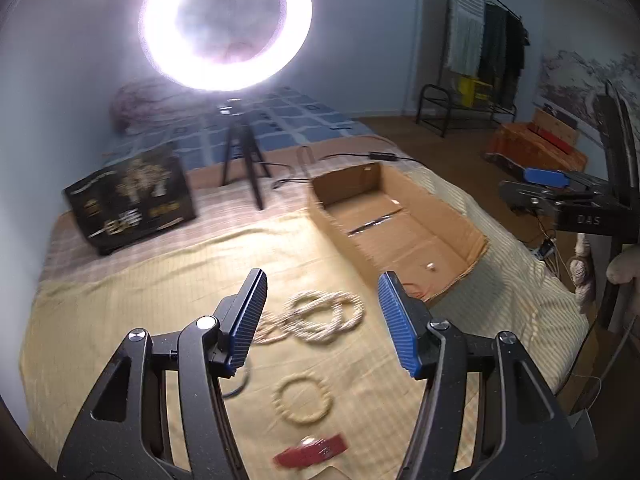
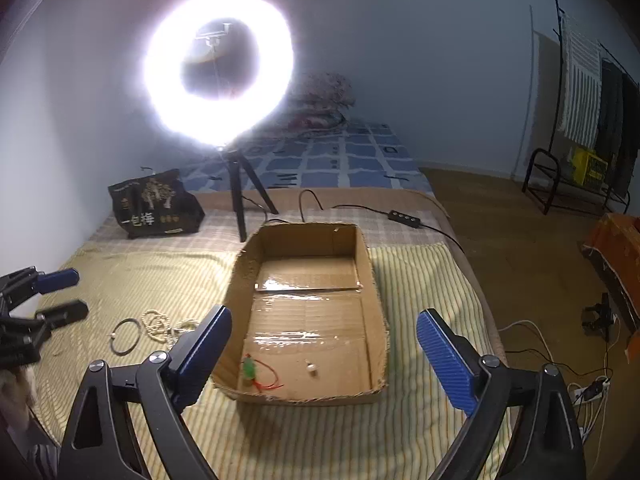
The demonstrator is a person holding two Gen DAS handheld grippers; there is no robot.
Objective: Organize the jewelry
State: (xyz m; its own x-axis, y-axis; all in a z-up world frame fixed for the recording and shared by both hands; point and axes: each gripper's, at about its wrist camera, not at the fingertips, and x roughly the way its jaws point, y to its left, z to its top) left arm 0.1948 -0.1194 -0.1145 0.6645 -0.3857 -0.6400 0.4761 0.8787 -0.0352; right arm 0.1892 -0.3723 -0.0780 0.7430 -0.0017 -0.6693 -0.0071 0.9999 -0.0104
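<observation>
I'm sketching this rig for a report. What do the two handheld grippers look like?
Both look alike. The left gripper and right gripper each have a black, angular frame with triangular cut-outs and round silver pivot screws. Each carries two flat fingers faced with ribbed blue pads on black backing. Seen from the left wrist view, the right gripper's body bears pale lettering reading "DAS". No sleeves show.

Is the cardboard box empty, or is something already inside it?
Not empty. The cardboard box holds a green piece with red cord and a small pale bead on its floor.
</observation>
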